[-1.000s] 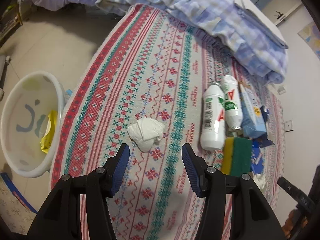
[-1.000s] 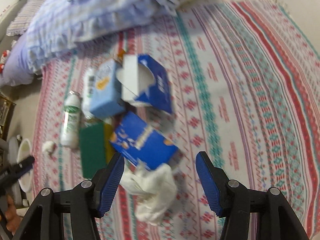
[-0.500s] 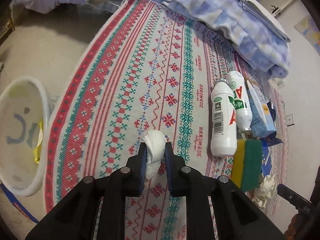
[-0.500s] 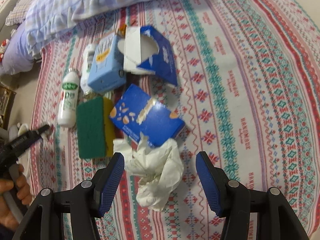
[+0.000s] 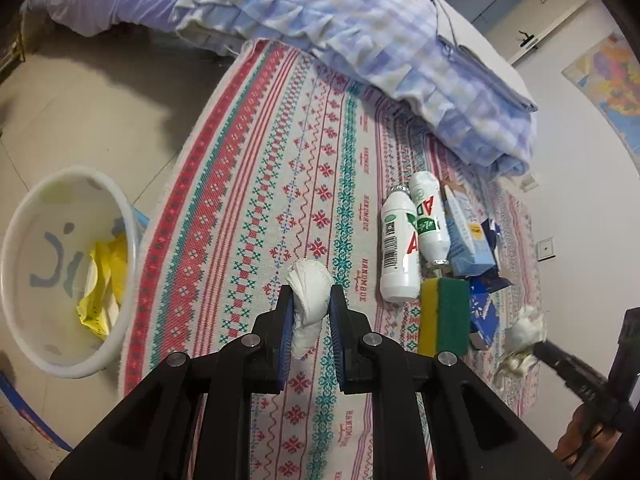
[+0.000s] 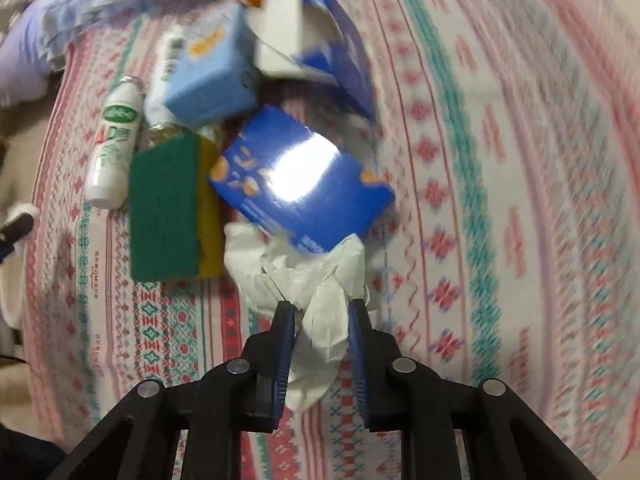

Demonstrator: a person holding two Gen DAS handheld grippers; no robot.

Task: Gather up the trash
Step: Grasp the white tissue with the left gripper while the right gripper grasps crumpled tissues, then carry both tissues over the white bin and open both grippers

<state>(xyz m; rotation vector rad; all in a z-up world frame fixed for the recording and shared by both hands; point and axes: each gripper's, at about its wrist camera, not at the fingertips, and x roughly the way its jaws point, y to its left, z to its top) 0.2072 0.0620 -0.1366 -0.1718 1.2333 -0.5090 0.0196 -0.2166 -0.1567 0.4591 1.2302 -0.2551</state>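
**Currently: both grippers closed on tissue wads over the patterned bedspread**

Surface. The patterned bedspread (image 5: 256, 184) carries all loose items. A folded blue checked quilt (image 5: 360, 40) lies along its far edge.

Receptacle. A white basin (image 5: 24, 320) stands on the floor, just off the bedspread's left edge. It contains a yellow wrapper (image 5: 100, 292).

Item cluster. The remaining items lie grouped toward the right edge of the bedspread:
- A torn-open tissue box (image 6: 320, 48), farthest from the right wrist camera.
- A dark blue carton (image 6: 304, 180), resting partly on the large tissue wad.
- A light blue carton (image 6: 208, 80), leaning against the two bottles.
- A green-and-yellow sponge (image 6: 168, 208), touching the dark blue carton's left side.
- Two white bottles (image 5: 400, 248), lying side by side, with the sponge just beyond their bases.

Left gripper (image 5: 309, 304). The fingers are nearly together and clamp a small tissue wad (image 5: 310, 292). The wad bulges above the fingertips and hangs below them. Whether it touches the bedspread cannot be determined. It is positioned between the basin and the bottles.

Right gripper (image 6: 320, 312). The fingers stand narrowly apart with the lower tail of a large tissue wad (image 6: 296, 276) pinched between them. The upper part of this wad spreads out against the near edge of the dark blue carton. The right wrist view is motion-blurred, so fine contact detail is not readable.
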